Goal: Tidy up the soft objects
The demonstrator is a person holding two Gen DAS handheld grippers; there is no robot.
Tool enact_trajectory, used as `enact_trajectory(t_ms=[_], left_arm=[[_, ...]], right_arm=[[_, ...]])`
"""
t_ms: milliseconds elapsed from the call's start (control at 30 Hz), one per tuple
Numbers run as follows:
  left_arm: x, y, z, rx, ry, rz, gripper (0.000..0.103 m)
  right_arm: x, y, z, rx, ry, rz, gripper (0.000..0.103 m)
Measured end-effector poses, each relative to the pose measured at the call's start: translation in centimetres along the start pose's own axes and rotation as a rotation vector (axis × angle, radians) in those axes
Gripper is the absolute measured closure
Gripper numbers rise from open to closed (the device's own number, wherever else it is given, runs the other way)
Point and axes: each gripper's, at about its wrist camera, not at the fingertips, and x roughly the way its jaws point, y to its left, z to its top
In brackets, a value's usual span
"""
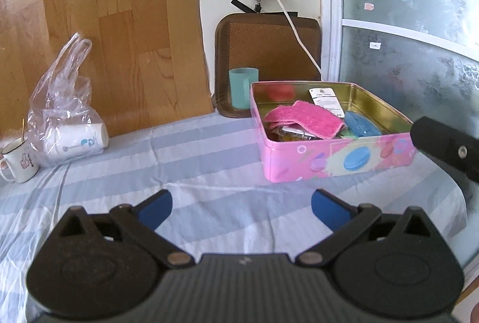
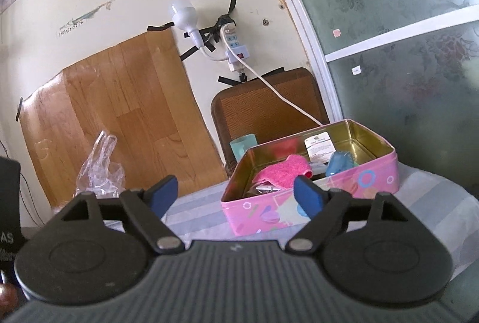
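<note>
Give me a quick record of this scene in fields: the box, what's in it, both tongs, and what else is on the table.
container: pink rectangular tin box, lid off
contents: folded pink fluffy cloth, blue plastic item, white paper tag
left tongs: open, empty
right tongs: open, empty
surface: striped blue-grey tablecloth
other items: clear plastic bag, teal plastic cup, white enamel mug

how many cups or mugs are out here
3: a teal cup behind the pink tin, a white cup lying inside the plastic bag, a white enamel mug far left. Others may be hidden.
</note>
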Motion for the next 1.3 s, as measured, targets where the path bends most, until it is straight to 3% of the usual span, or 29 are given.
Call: enact_trajectory(t_ms=[233,1300], left_arm=[[-0.9,-1.0,-1.0,0.047,-0.003,0.030,0.000],[0.1,-1.1,-2.3,0.102,0.021,0.003,0.000]], right_arm=[[-0.6,-0.3,0.0,0.016,-0.003,0.011,0.016],[1.0,-1.0,-0.4,0.040,0.022,-0.002,0.015]])
